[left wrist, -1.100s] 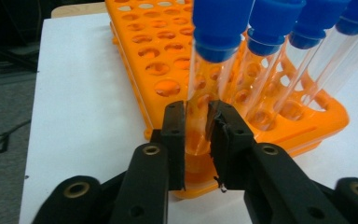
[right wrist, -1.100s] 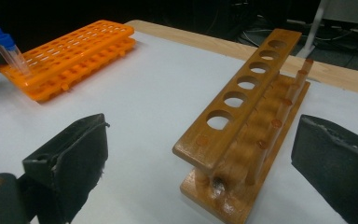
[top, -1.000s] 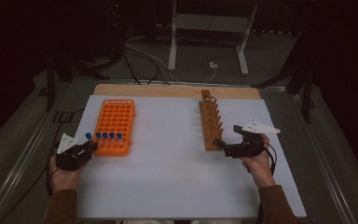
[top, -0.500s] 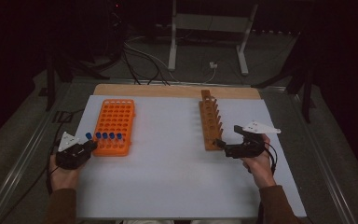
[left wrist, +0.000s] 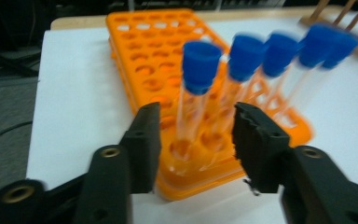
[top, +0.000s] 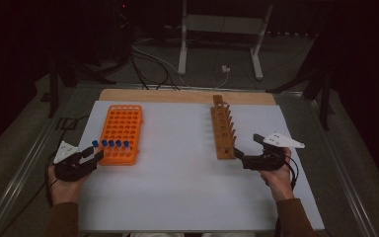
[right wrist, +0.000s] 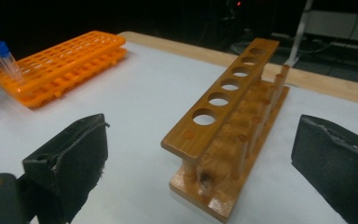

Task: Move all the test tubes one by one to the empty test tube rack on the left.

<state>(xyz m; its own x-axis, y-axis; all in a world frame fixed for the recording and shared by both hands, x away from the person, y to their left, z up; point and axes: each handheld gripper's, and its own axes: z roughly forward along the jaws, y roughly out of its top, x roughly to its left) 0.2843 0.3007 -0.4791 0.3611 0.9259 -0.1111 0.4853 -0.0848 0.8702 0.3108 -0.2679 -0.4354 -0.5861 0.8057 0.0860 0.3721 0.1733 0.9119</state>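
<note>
Five blue-capped tubes stand in the orange rack; the left gripper gapes around the nearest, untouching. Ahead of the wide-open, empty right gripper stands the wooden rack.

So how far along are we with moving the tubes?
Nothing looks moved: the wooden rack has empty holes and five blue-capped tubes stand in the orange rack. The left gripper is open around the nearest tube; the right gripper is open by the wooden rack.
</note>
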